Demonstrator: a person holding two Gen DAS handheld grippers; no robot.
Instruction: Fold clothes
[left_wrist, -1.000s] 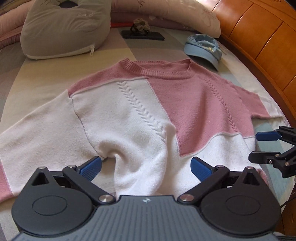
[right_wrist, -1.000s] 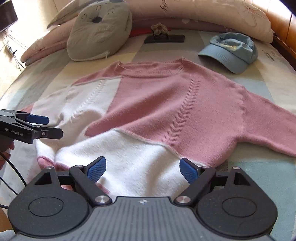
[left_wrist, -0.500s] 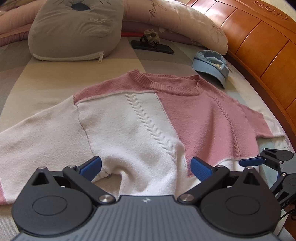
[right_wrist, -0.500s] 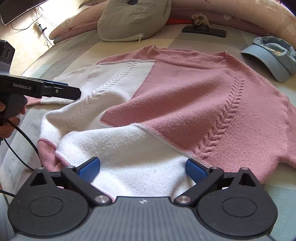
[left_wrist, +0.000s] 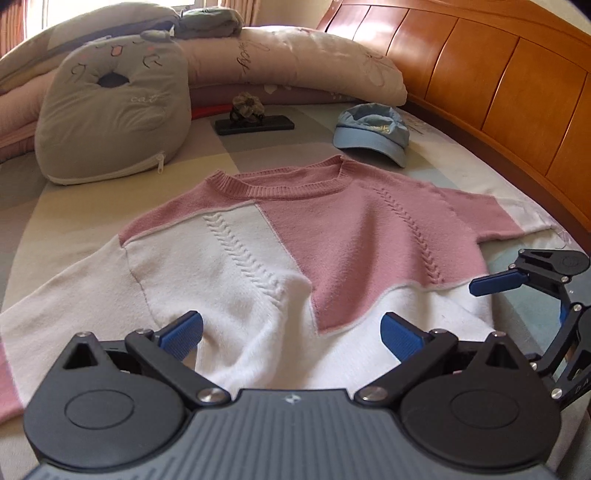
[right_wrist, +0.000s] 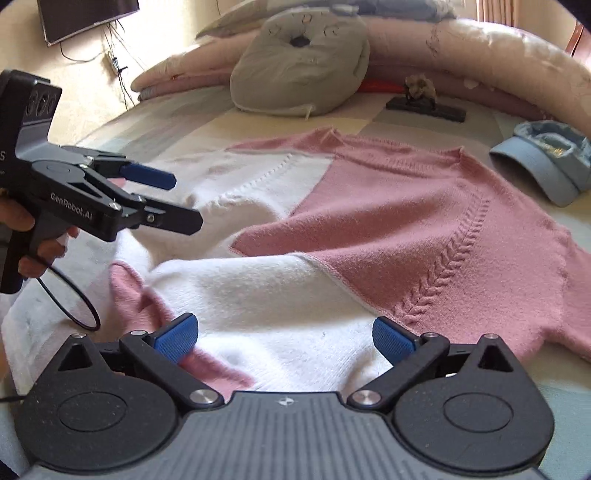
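Pink-and-white sweater (left_wrist: 280, 258) laid flat, front up, on a bed (left_wrist: 92, 195); two grippers at its near hem.

Nearest: left gripper (left_wrist: 291, 330), jaws spread wide, nothing between them, poised over the rumpled white hem; right gripper (right_wrist: 282, 334), jaws likewise wide and empty, over the white lower panel beside a turned-up pink fold. A hand (right_wrist: 22, 236) grips the left unit's handle, cable trailing below it. Mid: sweater body, sleeves spread to either side, ribbed neckline pointing away from the grippers. Beyond: light blue cap (left_wrist: 371, 133) near the collar; dark flat item with a flower-like object on it (left_wrist: 253, 120); grey cat-face cushion (left_wrist: 114, 114); long pink pillows (left_wrist: 295, 70); wooden headboard (left_wrist: 498, 81).
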